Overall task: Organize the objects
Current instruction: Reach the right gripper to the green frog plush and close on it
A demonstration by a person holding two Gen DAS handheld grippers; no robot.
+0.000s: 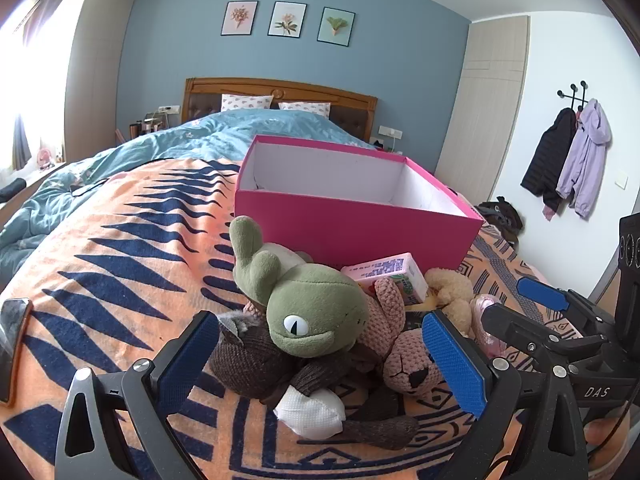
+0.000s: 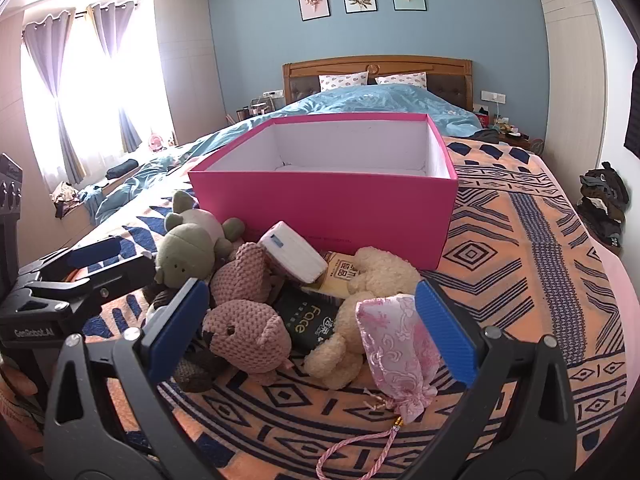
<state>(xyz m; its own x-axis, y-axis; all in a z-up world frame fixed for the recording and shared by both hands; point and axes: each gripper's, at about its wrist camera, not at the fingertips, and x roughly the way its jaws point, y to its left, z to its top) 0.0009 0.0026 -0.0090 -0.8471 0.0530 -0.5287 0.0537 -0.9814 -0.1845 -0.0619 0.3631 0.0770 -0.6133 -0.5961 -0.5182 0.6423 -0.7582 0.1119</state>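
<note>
I have both tongs spread wide and empty — left tongs (image 1: 320,354) over the green frog plush (image 1: 312,312), right tongs (image 2: 312,320) framing the pink drawstring pouch (image 2: 394,344). The toys sit heaped on the bed (near edge), just before the empty pink box (image 2: 320,204) — presumably their destination.

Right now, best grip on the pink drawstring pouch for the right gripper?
Take the pink drawstring pouch across its bulging upper body, coming from above and in front. It lies on top of the pile between the open right gripper, body unobstructed; the cinched neck and cord look too thin.
</note>
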